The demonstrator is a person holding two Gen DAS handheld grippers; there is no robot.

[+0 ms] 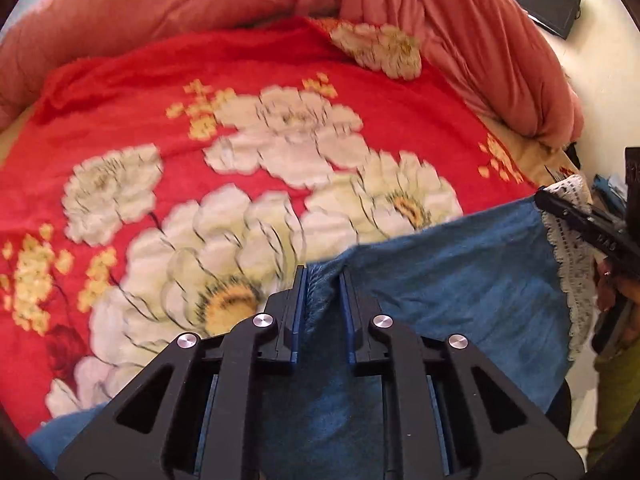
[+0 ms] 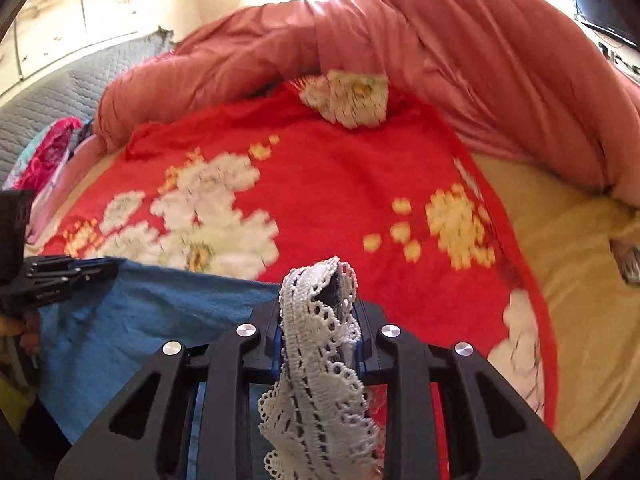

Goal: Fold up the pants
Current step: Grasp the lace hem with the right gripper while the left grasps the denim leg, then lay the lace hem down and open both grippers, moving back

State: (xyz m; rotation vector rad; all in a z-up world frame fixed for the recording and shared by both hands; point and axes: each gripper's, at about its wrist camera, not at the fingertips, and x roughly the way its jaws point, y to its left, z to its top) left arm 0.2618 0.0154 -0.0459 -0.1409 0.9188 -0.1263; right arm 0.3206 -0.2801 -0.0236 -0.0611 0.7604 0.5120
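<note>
Left claw (image 1: 322, 280): fingers clenched on a bunched edge of the blue pants (image 1: 460, 280), though the cloth sits against one pad and a gap shows beside the other. Right claw (image 2: 320, 280): clamped on the white lace trim (image 2: 320, 360) at the opposite end of the same edge. The pants hang stretched between both claws, held above the red floral blanket (image 1: 240, 80) on the bed, with a pink quilt (image 2: 440, 40) heaped behind. Risks, as judged: the loose left hold may let the fabric slip under tension; the thin lace could tear or pull free; uneven lowering would lay the pants skewed, spoiling the fold line
</note>
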